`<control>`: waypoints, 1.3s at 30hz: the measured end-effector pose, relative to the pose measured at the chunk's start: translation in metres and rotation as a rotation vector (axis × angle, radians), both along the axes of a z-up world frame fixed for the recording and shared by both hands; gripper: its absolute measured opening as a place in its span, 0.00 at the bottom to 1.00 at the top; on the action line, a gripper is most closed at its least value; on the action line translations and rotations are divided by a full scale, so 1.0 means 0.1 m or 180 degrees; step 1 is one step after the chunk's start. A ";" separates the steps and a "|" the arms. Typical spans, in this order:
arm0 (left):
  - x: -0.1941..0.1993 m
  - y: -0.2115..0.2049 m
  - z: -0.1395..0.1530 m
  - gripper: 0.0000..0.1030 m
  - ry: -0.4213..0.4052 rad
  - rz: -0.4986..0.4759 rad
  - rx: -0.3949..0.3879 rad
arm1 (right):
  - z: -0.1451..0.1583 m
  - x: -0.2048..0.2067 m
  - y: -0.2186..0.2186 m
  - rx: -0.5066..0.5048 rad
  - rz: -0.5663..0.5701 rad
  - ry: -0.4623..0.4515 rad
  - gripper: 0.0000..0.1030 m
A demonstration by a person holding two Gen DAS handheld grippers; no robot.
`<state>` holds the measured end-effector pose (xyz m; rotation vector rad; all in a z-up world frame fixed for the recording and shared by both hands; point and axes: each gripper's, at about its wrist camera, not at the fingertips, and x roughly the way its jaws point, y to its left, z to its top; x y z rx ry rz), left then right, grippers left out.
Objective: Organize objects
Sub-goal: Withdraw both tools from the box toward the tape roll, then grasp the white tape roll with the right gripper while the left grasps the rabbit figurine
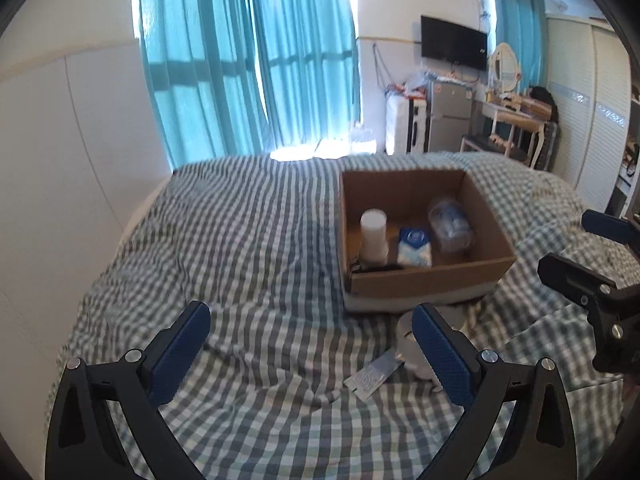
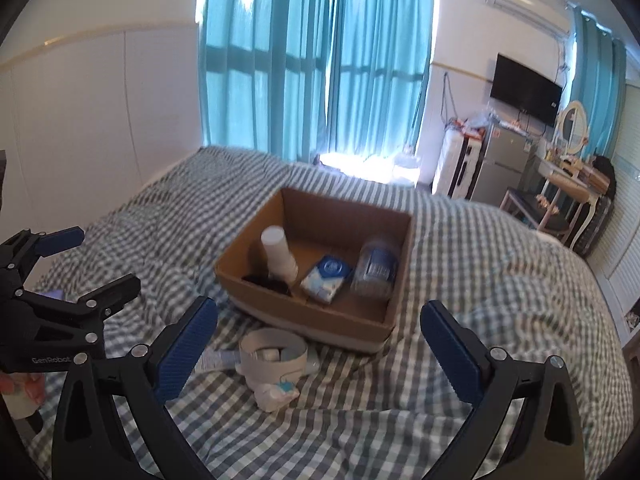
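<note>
The left gripper (image 1: 310, 346) is spread wide and holds nothing above the checked bedcover (image 1: 248, 248). The right gripper (image 2: 320, 340) is likewise spread and empty. Just beyond the right gripper, a white rolled band (image 2: 274, 356) lies on the bedcover, beside the cardboard box (image 2: 304, 314), which contains a white bottle (image 2: 276, 250), a blue packet (image 2: 326, 274) and a clear container (image 2: 376, 266).

Both wrist views look forward over the bed (image 1: 260, 240) — left from nearer-left, right from nearer-right — sharing the cardboard box (image 2: 304, 312).
</note>
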<state>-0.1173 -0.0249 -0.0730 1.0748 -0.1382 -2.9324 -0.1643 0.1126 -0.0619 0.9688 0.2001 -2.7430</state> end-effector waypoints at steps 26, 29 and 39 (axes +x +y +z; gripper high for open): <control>-0.37 -0.26 -1.16 1.00 -0.0979 0.0385 0.0159 | -1.42 -0.76 -0.40 -0.0016 0.0382 -0.1166 0.81; -0.36 -0.23 -1.16 1.00 -0.0987 0.0378 0.0100 | -1.37 -0.70 -0.40 0.0040 0.0367 -0.1080 0.77; -0.23 0.06 -0.94 1.00 -0.0903 0.0234 0.0080 | -0.89 -0.27 0.16 -0.0140 -0.0021 -0.0728 0.77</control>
